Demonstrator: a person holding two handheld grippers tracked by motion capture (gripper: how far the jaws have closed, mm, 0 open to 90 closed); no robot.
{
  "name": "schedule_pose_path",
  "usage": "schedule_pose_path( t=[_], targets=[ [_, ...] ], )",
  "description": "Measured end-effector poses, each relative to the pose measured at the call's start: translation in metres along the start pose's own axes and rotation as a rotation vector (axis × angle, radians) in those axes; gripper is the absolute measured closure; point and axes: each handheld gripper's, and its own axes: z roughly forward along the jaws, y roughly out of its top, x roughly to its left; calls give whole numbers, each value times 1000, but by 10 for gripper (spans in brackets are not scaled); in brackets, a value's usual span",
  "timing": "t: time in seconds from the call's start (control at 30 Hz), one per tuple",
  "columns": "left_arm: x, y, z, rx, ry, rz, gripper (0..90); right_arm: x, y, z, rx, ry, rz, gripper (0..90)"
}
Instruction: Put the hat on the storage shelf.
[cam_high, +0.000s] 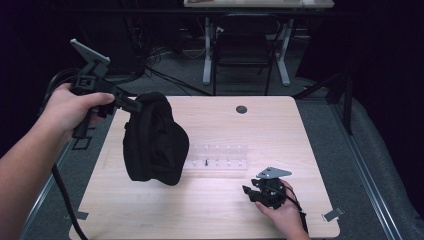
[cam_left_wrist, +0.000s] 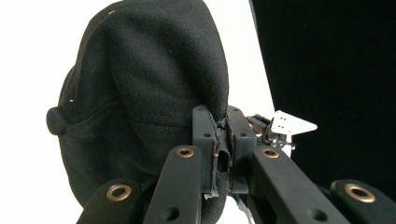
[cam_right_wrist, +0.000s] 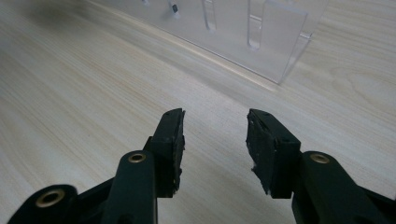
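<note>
Holding one black cap pinched in my left gripper, I see it hang above the table. My right gripper gapes empty, bare wood before it and one clear rack just beyond.

A light wooden table with rounded corners carries the scene. A dark round grommet hole sits near its far edge. A clear acrylic rack with upright slotted dividers rests directly on the tabletop around the middle, one small dark piece standing in it.
</note>
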Motion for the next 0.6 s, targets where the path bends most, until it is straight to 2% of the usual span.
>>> schedule_pose_path(
  t=[0.07,0.33,0.6],
  targets=[
    [-2,4,3,-6,-3,1,851,0,0,0,9,-1,-8,564],
    [-6,20,16,-31,-27,-18,852,-4,-1,1,7,2,12,570],
    [-12,28,26,-45,-13,-25,851,-4,-2,2,20,0,8,570]
  ],
)
